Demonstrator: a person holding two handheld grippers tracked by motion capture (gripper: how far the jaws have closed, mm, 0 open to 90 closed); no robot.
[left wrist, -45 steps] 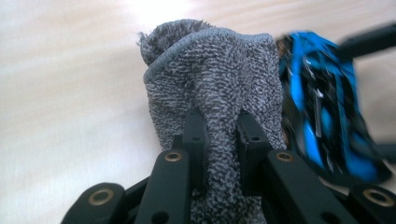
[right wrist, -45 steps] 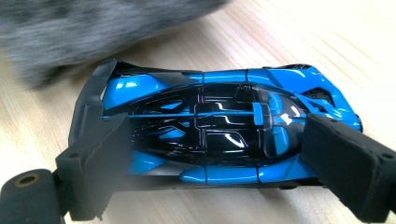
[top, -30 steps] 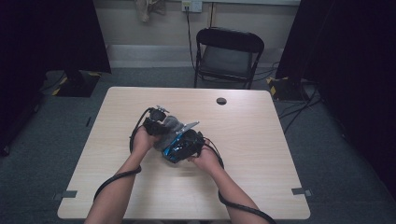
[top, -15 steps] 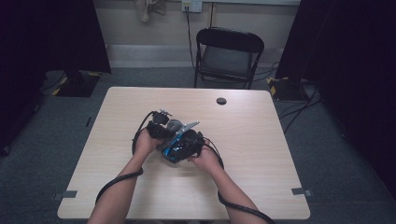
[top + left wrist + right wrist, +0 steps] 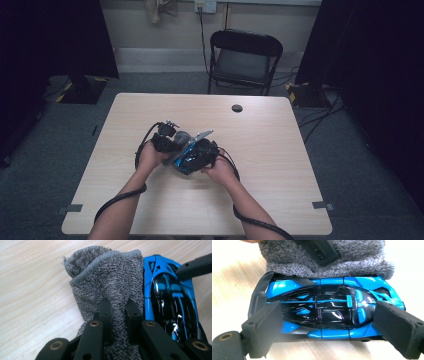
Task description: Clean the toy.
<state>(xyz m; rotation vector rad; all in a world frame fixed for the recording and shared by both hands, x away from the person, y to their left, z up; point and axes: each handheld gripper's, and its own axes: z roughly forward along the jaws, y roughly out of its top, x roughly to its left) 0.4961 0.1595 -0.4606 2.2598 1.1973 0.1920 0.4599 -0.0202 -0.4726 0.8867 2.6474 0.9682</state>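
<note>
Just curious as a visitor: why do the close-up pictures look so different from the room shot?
High view: dim, dark surroundings, table lit. Left gripper view: sharp towel, white glints on the toy car. Right gripper view: near jaws blurry, upper corners washed out.

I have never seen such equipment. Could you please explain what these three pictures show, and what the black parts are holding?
No robot here: a person at a wooden table holds a hand-operated claw in each hand. The high view looks down from above. The other two pictures come from cameras riding on each claw. The left claw pinches a grey towel. The right claw grips a blue and black toy car by its two ends. The towel presses against the car's side. A small dark round thing lies near the table's far edge.
</note>
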